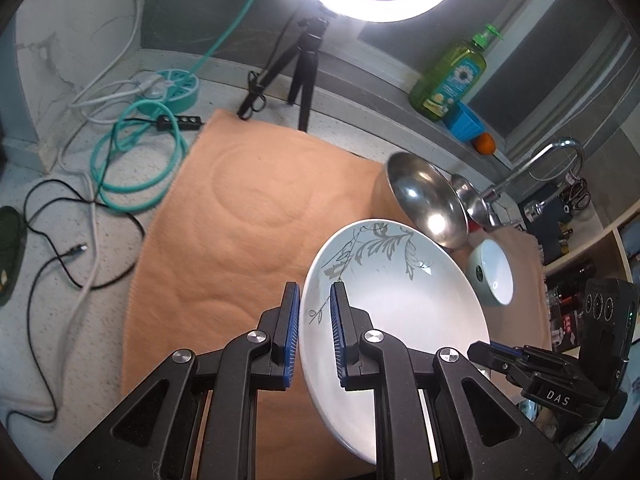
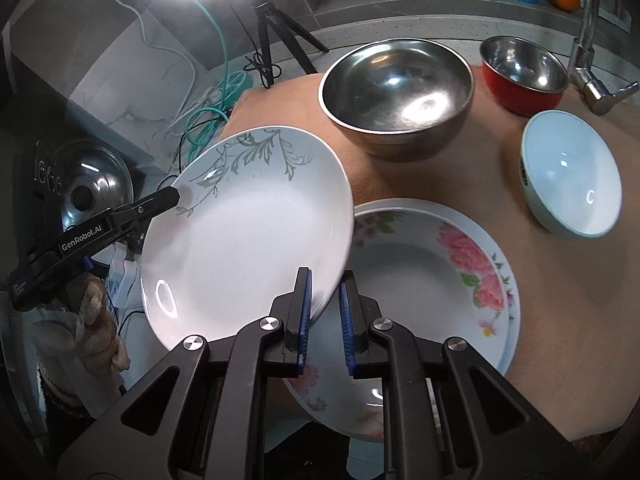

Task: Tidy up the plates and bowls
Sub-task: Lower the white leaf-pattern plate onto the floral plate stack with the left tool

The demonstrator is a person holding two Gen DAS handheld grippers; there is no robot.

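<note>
A white plate with grey leaf print [image 1: 400,312] [image 2: 248,232] is held tilted in the air by both grippers. My left gripper [image 1: 315,332] is shut on its left rim, also seen from the right wrist view [image 2: 170,198]. My right gripper [image 2: 325,320] is shut on its right rim, seen in the left wrist view [image 1: 486,350]. Below lies a pink-flowered plate [image 2: 440,280]. A large steel bowl [image 2: 396,96] [image 1: 428,200], a red bowl with steel inside [image 2: 524,74] and a pale blue bowl [image 2: 572,172] [image 1: 494,272] stand on the orange cloth [image 1: 240,216].
Ring light on a tripod [image 1: 304,64] stands behind the cloth. Cables and a teal power strip [image 1: 168,88] lie at the left. A faucet [image 2: 592,40], green soap bottle [image 1: 450,76], blue cup [image 1: 464,122] and an orange [image 1: 485,143] are at the back right.
</note>
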